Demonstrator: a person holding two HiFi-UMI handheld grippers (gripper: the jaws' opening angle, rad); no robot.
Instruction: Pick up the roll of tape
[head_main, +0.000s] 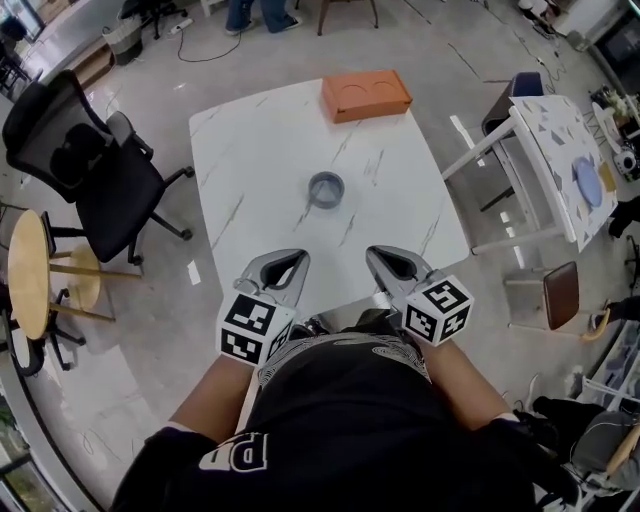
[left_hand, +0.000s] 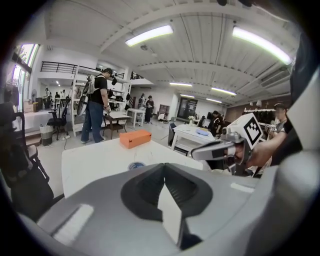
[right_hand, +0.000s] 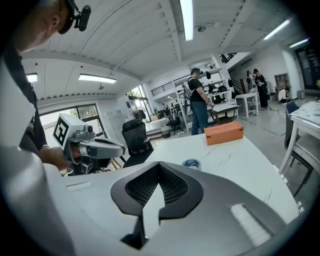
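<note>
I have both claws low at the near edge of the table (head_main: 250, 150), side by side and apart from each other, pointing toward its far edge. The left claw (head_main: 298, 256) is closed: in the left gripper view its two jaws meet at the tips and grip only each other. The right claw (head_main: 373, 253) is the same, and in the right gripper view its jaws are pressed together tip to tip. The roll of tape (head_main: 326, 189) lies flat near the middle of the white, marble-patterned table with its hole facing up. It is well ahead of both claws, roughly on the line between them, and touches neither. Each gripper view shows it as a small ring just beyond the closed jaws. An orange box (head_main: 365, 95) sits at the far edge of the table, toward the far right corner, well apart from the tape. A black office chair (head_main: 95, 165) stands on the floor off the left edge of the table. In the gripper views a person (right_hand: 199, 100) stands on the floor beyond the far edge.
</note>
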